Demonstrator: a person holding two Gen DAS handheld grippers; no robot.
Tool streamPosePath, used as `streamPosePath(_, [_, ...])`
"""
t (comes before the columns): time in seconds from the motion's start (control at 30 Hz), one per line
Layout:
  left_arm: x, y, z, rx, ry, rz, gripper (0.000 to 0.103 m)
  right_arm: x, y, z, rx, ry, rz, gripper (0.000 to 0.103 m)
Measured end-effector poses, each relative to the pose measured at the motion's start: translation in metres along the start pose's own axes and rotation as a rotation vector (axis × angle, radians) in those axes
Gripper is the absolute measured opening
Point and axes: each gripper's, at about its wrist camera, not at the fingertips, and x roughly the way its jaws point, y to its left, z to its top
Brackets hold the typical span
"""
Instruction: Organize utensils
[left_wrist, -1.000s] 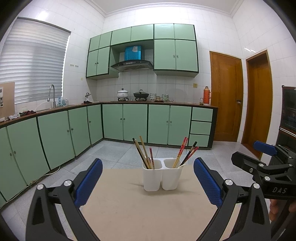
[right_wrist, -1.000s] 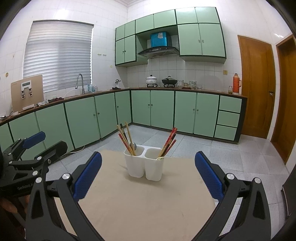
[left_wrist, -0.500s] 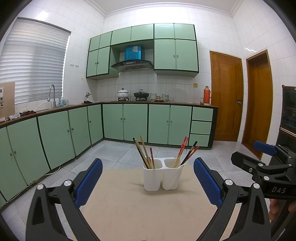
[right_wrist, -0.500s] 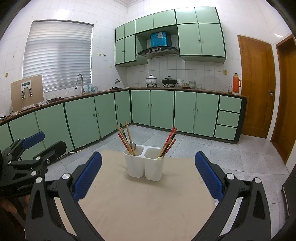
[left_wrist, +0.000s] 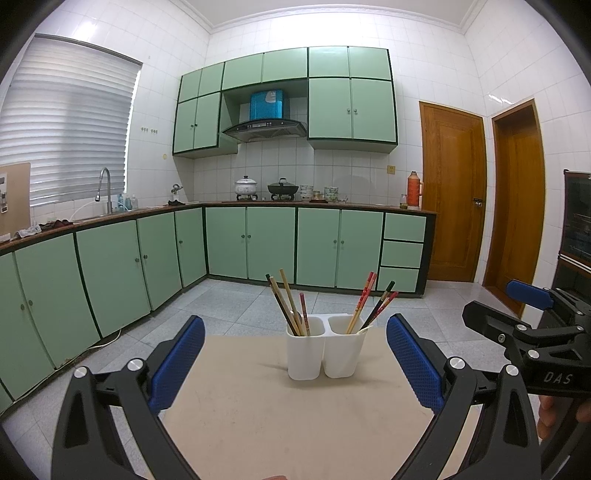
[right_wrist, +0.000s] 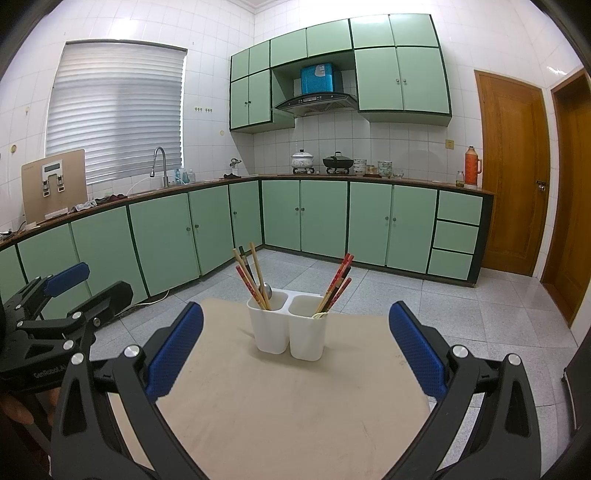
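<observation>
— Standing near the far edge of the tabletop (left_wrist: 258, 417), is that white two-compartment holder (left_wrist: 325, 350) where the utensils are?

— Yes. Its left compartment holds tan and dark chopsticks (left_wrist: 286, 302), one red one, and what looks like a spoon bowl (right_wrist: 265, 290) seen from the right wrist. The right compartment holds the red patterned chopsticks (right_wrist: 338, 282) leaning toward the right edge, with something pale at its rim that I cannot make out.

— And the left gripper (left_wrist: 295, 365)?

— Spread wide, holding nothing. Its blue pads (left_wrist: 177, 363) sit on either side of the holder in its own view, well short of it, over the near part of the tabletop.

— The right gripper (right_wrist: 295, 354)?

— Also released, fingers far apart and empty, pointed at the holder from the near edge. Each gripper shows at the side of the other's view, off the tabletop's side edges.

— Anything else on the tabletop?

— Only the holder. Behind it are green cabinets (left_wrist: 269, 243) and a counter with pots (right_wrist: 303, 161).
</observation>
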Motion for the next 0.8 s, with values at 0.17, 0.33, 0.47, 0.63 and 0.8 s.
streamPosePath(0.17, [0.0000,0.0000,-0.0001,0.000,0.000,0.000,0.097,0.0000,-0.0001,0.0001,-0.001,0.000,0.001,0.098])
streamPosePath(0.33, [-0.0001,0.0001,0.0000,0.000,-0.001,0.000,0.097,0.0006,-0.0003,-0.0002,0.000,0.002,0.000,0.098])
streamPosePath(0.47, [0.0000,0.0002,-0.0001,0.000,-0.001,0.000,0.097,0.0006,-0.0003,-0.0011,-0.001,0.003,-0.002,0.098])
streamPosePath(0.63, [-0.0001,0.0006,-0.0001,0.000,0.000,0.000,0.097,0.0008,-0.0006,-0.0023,-0.003,0.002,-0.001,0.098])
streamPosePath(0.8, [-0.0001,0.0009,0.0000,0.000,0.000,0.000,0.097,0.0009,-0.0011,-0.0036,-0.004,0.002,-0.001,0.098])
